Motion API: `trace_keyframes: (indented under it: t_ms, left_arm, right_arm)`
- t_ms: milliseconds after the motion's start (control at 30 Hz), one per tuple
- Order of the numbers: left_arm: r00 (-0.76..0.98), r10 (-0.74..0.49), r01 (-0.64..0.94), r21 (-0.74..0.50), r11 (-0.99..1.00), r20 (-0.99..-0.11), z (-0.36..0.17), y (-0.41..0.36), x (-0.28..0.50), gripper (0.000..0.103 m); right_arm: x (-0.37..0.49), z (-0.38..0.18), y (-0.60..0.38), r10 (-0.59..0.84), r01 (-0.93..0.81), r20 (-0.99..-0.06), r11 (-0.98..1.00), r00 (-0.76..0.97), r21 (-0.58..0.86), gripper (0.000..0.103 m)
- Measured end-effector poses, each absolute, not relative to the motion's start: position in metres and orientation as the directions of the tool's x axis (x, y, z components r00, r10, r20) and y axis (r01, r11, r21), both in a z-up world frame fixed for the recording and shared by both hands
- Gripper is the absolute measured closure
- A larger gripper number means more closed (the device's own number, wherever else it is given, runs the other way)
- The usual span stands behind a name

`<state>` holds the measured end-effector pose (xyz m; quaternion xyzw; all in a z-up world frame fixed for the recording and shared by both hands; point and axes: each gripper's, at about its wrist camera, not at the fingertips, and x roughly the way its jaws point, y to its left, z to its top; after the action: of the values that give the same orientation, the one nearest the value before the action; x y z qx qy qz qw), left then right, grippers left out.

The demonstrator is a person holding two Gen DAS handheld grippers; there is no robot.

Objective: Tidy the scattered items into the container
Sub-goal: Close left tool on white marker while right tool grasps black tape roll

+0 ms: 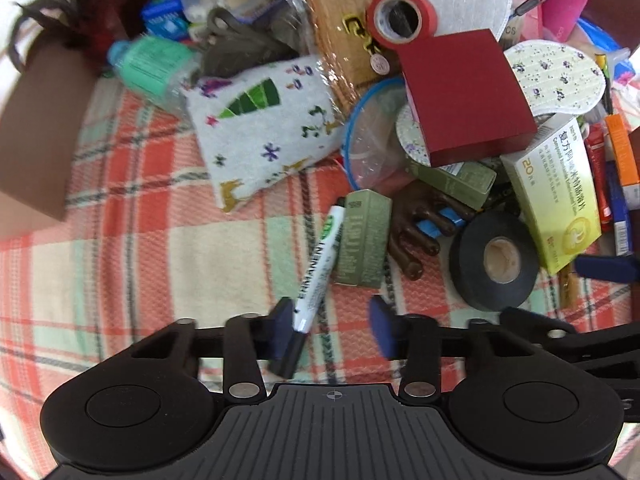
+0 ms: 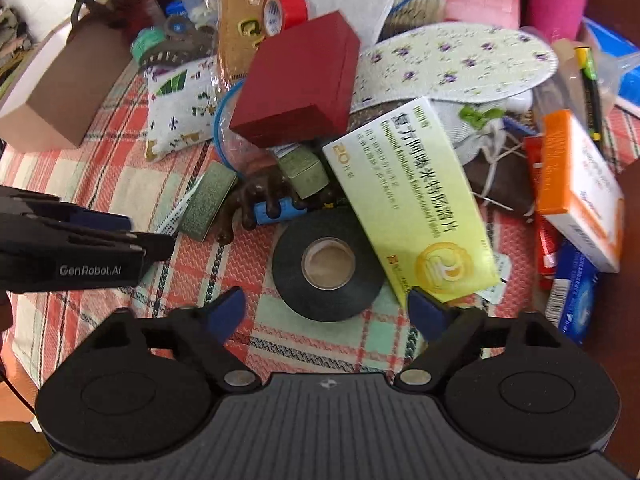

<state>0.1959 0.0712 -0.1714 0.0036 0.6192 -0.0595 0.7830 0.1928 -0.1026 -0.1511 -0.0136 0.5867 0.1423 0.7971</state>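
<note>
My left gripper (image 1: 332,326) is open, low over the plaid cloth. A white permanent marker (image 1: 320,268) lies between its fingers, close against the left pad (image 1: 282,324), its black cap under the gripper. My right gripper (image 2: 326,310) is open just in front of a black tape roll (image 2: 328,266), which also shows in the left wrist view (image 1: 496,262). The brown cardboard box (image 1: 36,132) stands at the left, and also shows in the right wrist view (image 2: 68,88). The left gripper's body (image 2: 80,248) shows at the left of the right wrist view.
A pile lies beyond: dark red box (image 1: 464,96), yellow-green medicine box (image 2: 412,208), olive box (image 1: 364,240), patterned pouch (image 1: 260,128), red tape roll (image 1: 400,20), brown hand-shaped object (image 1: 416,232), floral insole (image 2: 452,64), orange box (image 2: 580,188), green bottle (image 1: 156,68).
</note>
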Motion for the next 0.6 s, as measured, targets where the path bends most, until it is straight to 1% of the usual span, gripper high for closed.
trace_keyframes:
  t_ms: [133,200,267,500,600]
  left_arm:
    - [0.217,-0.112,0.115,-0.088,0.989,-0.970,-0.177,0.070,0.203,0.054]
    - [0.210,-0.123,0.124,-0.099,0.987,-0.970,-0.181,0.069,0.206,0.054]
    - [0.203,-0.134,0.131,-0.108,0.985,-0.970,-0.184,0.068,0.209,0.054]
    - [0.230,-0.153,0.166,-0.116,0.979,-0.961,-0.186,0.062,0.219,0.054]
    - [0.233,-0.142,0.180,-0.101,0.978,-0.962,-0.189,0.060,0.222,0.053]
  right_arm:
    - [0.197,-0.158,-0.094,0.229,-0.257,-0.943,0.952,0.242,0.166,0.020]
    - [0.200,-0.162,-0.090,0.230,-0.258,-0.946,0.951,0.230,0.169,0.023]
    - [0.202,-0.166,-0.088,0.231,-0.261,-0.948,0.950,0.218,0.172,0.030]
    - [0.208,-0.169,-0.080,0.205,-0.308,-0.950,0.943,0.235,0.127,0.031]
    - [0.210,-0.170,-0.078,0.197,-0.331,-0.950,0.937,0.242,0.110,0.030]
